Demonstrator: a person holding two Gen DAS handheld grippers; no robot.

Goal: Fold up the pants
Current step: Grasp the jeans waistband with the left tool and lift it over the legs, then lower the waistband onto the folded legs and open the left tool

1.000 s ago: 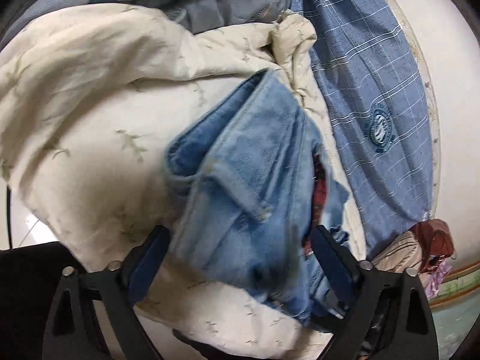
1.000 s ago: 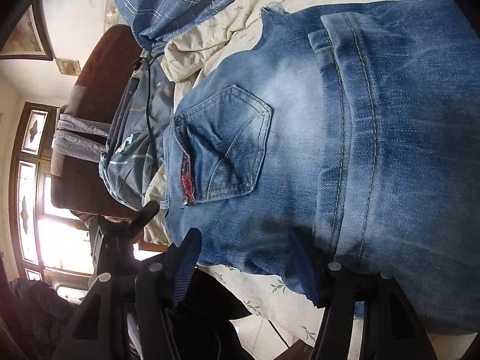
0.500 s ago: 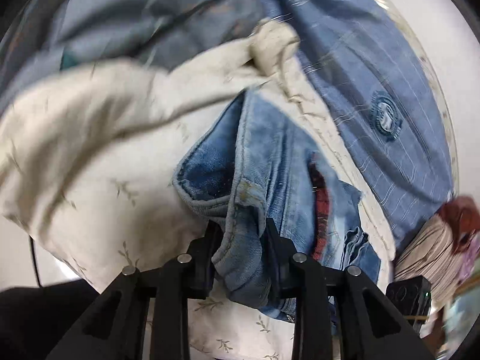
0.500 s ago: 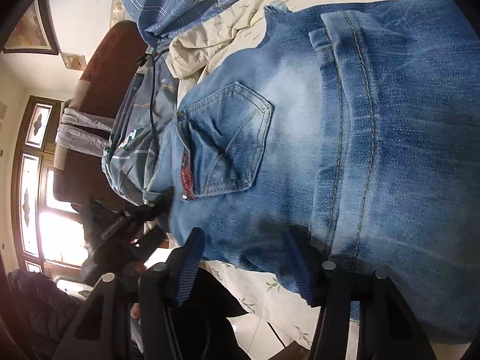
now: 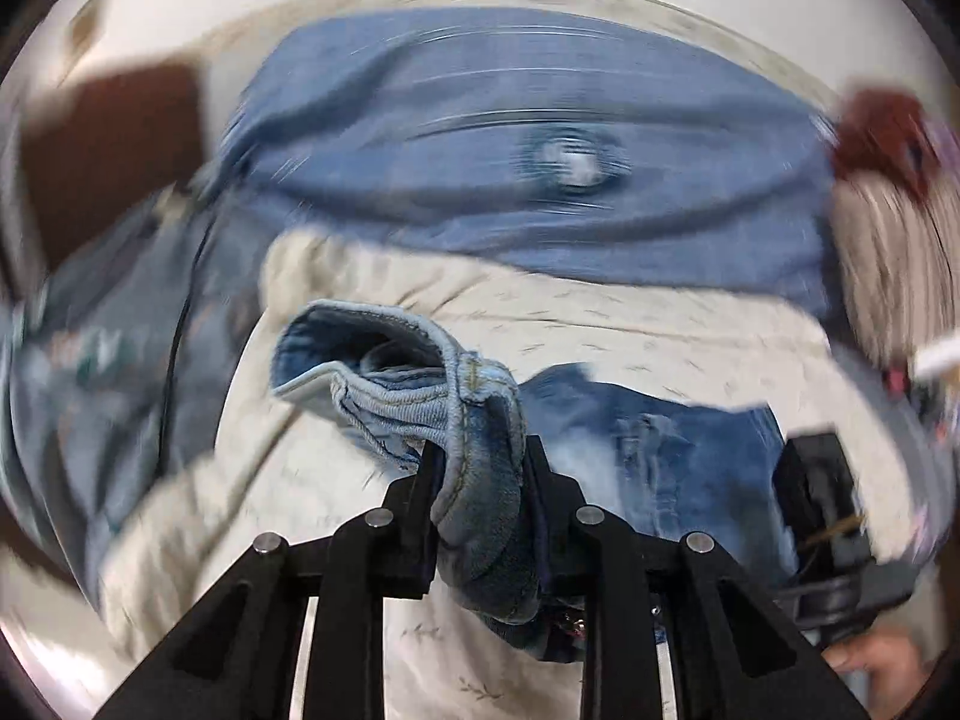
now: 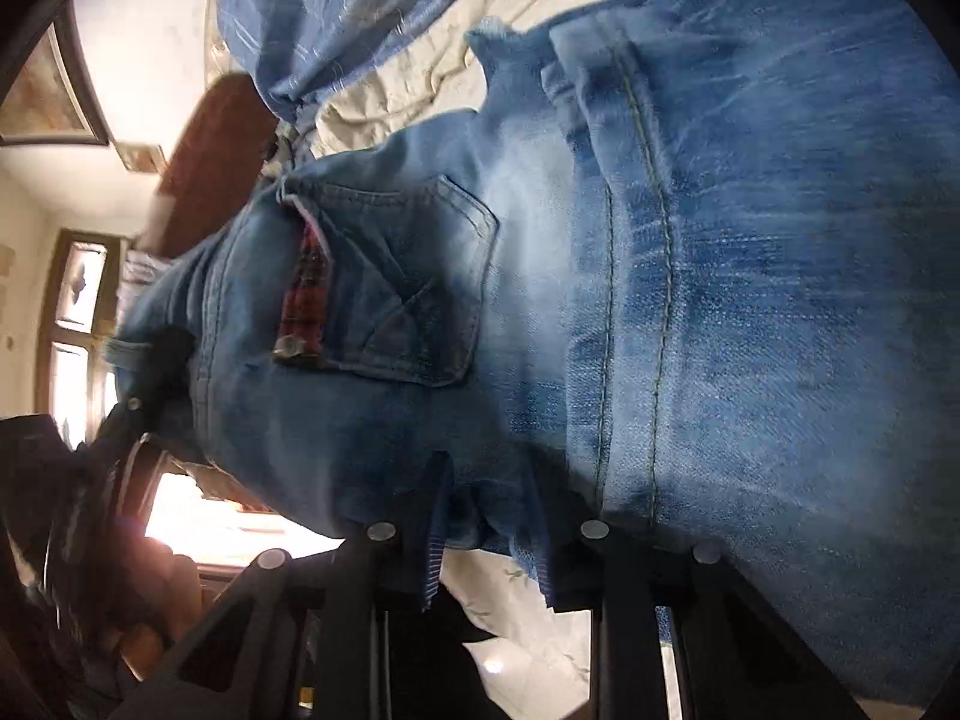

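Both grippers are clamped on the jeans (image 6: 750, 252): left gripper (image 5: 480, 480) pinching the waistband, right gripper (image 6: 489, 504) the near edge, legs stretching far.

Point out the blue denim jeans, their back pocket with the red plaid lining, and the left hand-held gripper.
blue denim jeans (image 6: 750, 300): right wrist view, on the faded leg panel.
back pocket with red plaid lining (image 6: 414, 288): right wrist view, on the pocket's face.
left hand-held gripper (image 5: 480, 468): left wrist view, between fingertips pinching the denim.
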